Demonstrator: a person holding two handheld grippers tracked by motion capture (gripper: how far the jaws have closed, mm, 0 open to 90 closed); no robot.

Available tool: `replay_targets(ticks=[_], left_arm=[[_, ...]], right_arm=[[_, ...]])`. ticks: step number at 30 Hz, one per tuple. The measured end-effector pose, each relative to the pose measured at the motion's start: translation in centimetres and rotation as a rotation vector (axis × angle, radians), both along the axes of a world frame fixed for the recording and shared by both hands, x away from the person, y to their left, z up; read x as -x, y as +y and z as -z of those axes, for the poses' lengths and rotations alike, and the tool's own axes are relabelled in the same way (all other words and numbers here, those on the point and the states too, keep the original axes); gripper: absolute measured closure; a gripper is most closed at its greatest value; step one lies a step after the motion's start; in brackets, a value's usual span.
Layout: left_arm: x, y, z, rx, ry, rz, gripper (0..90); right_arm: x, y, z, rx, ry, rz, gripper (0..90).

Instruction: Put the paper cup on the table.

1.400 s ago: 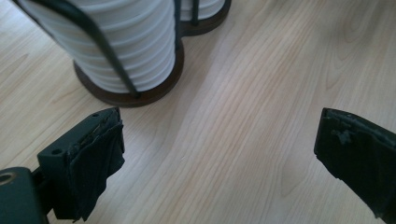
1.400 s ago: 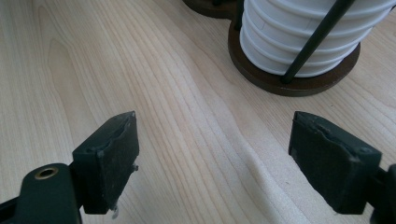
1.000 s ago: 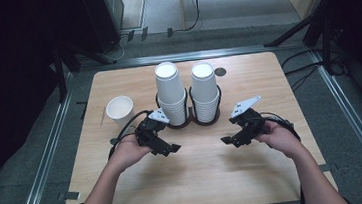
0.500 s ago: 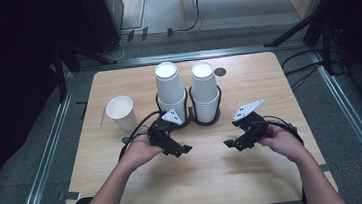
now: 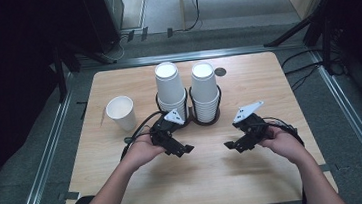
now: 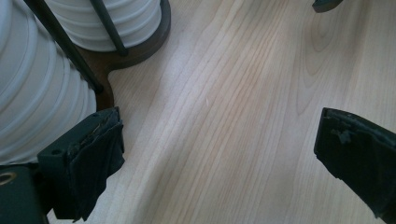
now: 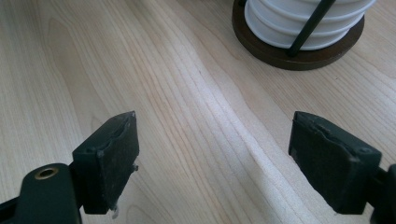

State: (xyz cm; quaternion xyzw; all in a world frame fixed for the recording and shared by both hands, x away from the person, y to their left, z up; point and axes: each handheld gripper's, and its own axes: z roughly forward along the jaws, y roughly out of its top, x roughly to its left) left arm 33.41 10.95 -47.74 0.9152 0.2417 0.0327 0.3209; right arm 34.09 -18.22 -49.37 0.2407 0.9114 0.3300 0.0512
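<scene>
Left jaws: apart, nothing between them, over bare wood.
Right jaws: apart, nothing between them, over bare wood.
Left gripper [image 5: 182,149]: low over the desk [image 5: 206,180], tips aimed inward toward the right gripper, just in front of the left cup stack [image 5: 170,89].
Right gripper [image 5: 234,146]: low, tips aimed inward, in front of the right cup stack [image 5: 204,90].
Hands: each wraps its gripper from behind; forearms enter from the bottom edge.
Holder [image 7: 299,58]: dark base carrying both stacks, mid-desk.
Single cup [image 5: 121,113]: upright, left of the stacks, well apart from the grippers.
</scene>
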Motion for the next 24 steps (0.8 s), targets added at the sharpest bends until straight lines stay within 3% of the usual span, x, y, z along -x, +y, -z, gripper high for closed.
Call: replay_targets(ticks=[20,24], left_arm=[[0.01,-0.08,0.36,-0.008,-0.003,-0.006,1.8],[-0.08,-0.07,0.63,-0.024,-0.019,-0.005,1.8]], right_arm=[[0.08,0.03,0.09,0.011,-0.003,-0.006,16.4],[0.02,0.03,0.18,0.015,-0.006,-0.012,16.4]])
